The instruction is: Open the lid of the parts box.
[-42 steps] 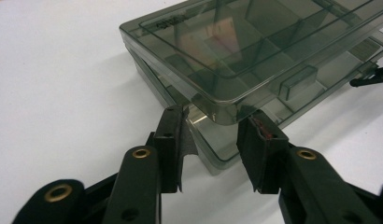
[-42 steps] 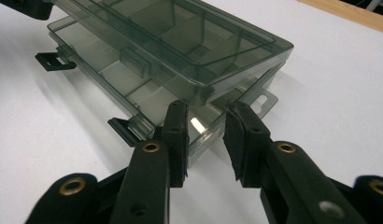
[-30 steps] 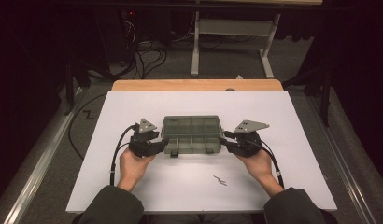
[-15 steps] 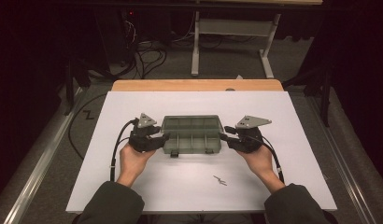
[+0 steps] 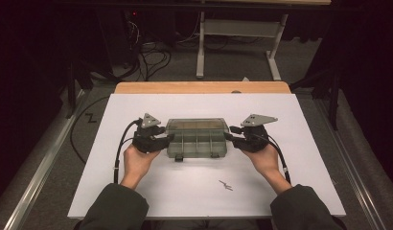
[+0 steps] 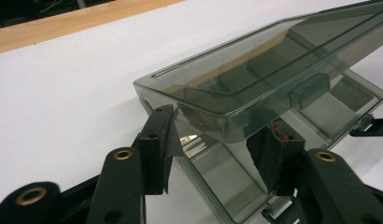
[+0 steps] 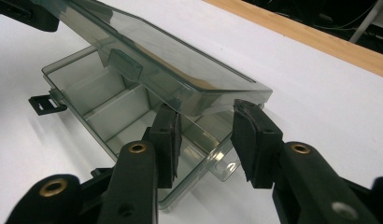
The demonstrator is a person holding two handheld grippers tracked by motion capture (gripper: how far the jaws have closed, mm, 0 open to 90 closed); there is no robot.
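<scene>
Little has moved: both tools, left [image 5: 167, 139] and right [image 5: 231, 137], jaws apart, straddle the smoky compartment box's [image 5: 197, 141] half-raised lid [image 6: 273, 70].

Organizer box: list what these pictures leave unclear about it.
- Box compartments, high view: too small and dark to tell their contents.
- Left gripper view: the raised lid hides the far compartments.
- Right gripper view: whether its pads press the box wall is unclear.
- Small object, high view: too tiny to identify.

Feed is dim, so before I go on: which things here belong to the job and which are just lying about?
In the job: plastic box, its lid half raised, left gripper, right gripper.

Lying about: small metal piece on the white table, floor cables.
</scene>
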